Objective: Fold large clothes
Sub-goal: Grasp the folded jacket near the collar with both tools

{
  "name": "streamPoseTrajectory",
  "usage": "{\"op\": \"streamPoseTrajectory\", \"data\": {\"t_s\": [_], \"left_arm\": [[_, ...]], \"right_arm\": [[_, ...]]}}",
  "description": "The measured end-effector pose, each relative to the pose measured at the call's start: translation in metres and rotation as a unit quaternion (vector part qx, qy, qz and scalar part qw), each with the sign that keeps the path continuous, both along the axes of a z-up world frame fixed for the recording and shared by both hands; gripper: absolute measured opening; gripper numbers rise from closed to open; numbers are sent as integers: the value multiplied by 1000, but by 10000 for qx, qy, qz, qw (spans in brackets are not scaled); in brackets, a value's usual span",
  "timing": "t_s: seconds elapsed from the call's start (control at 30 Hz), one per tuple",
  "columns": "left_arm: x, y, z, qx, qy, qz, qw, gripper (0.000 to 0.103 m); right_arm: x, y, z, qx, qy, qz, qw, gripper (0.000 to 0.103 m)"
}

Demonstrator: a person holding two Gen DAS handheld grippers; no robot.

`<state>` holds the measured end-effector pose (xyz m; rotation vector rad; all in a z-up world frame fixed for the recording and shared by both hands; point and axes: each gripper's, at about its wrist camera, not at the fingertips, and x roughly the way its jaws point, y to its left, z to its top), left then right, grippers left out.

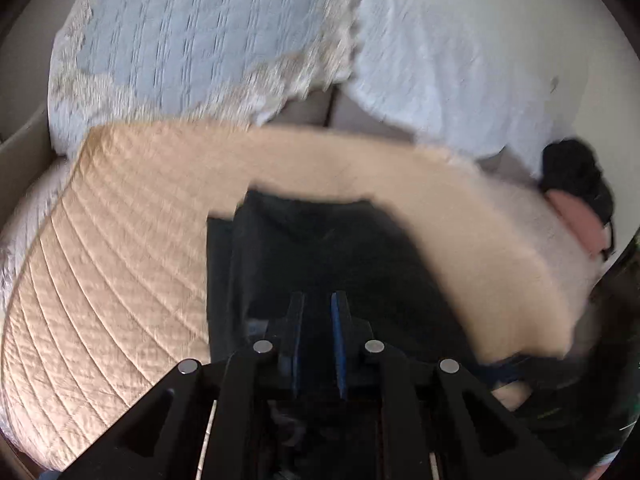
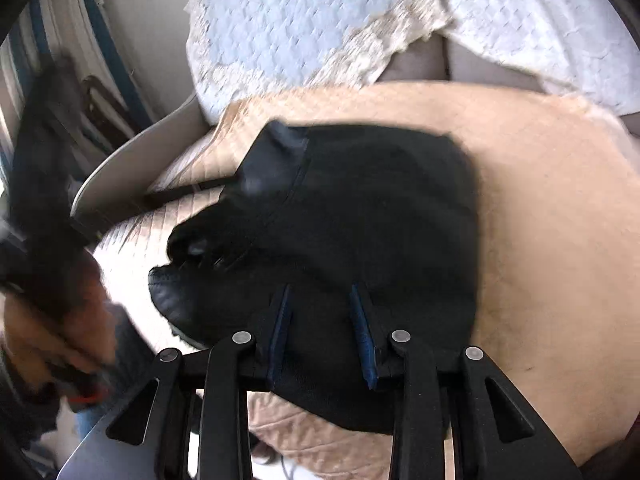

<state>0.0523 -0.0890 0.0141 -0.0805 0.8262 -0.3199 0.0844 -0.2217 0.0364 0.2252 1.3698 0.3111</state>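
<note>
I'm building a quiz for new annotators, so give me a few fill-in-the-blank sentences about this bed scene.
1. The garment being folded is ____ in colour.
2. It lies on a quilted ____ bedspread.
3. Behind the bedspread, a pale blue pillow has a ____ border.
4. The left gripper's jaws stand nearly ____.

Missing words: black; beige; lace; shut
</note>
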Motion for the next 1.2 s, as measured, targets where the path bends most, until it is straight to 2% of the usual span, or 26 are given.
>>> {"op": "streamPoseTrajectory", "data": {"t_s": [0.07,0.17,0.37,0.5,0.57,0.73,0.83,0.9,1.0,1.03,1.1,1.2], "left_arm": [[4,8,-26,121,251,185,9994,11],[-4,14,-40,200,-14,250,9995,10],[-8,23,-50,-225,-47,460,9987,9],[-9,17,-26,72,79,278,9996,9],[-10,18,-9,35,32,226,9997,9],[-1,7,56,-265,-482,110,9984,10],[22,-17,71,-106,-761,41,9970,17],[47,-25,55,-55,-560,90,9984,17],[79,-17,9,100,-8,426,9990,17],[85,-10,-9,83,166,544,9983,14],[89,7,-36,-287,368,654,9968,11],[84,19,-46,-596,275,740,9951,8]], "right_arm": [[2,-6,-4,-72,21,-48,10000,32],[-2,-6,-23,-117,212,-59,9997,32],[-6,0,-28,-303,64,-32,9995,32],[6,-9,-19,-186,200,-62,9996,32],[15,-16,-14,-190,85,-181,9996,32],[45,-34,-15,-376,-109,-348,9986,32],[62,-41,-22,-390,-105,-466,9981,32],[76,-44,-28,-431,-134,-521,9976,32],[86,-41,-38,-444,-100,-522,9976,32],[89,-39,-45,-439,-50,-513,9977,32],[90,-37,-55,-447,39,-499,9977,32],[87,-33,-76,-448,221,-515,9974,32]]}}
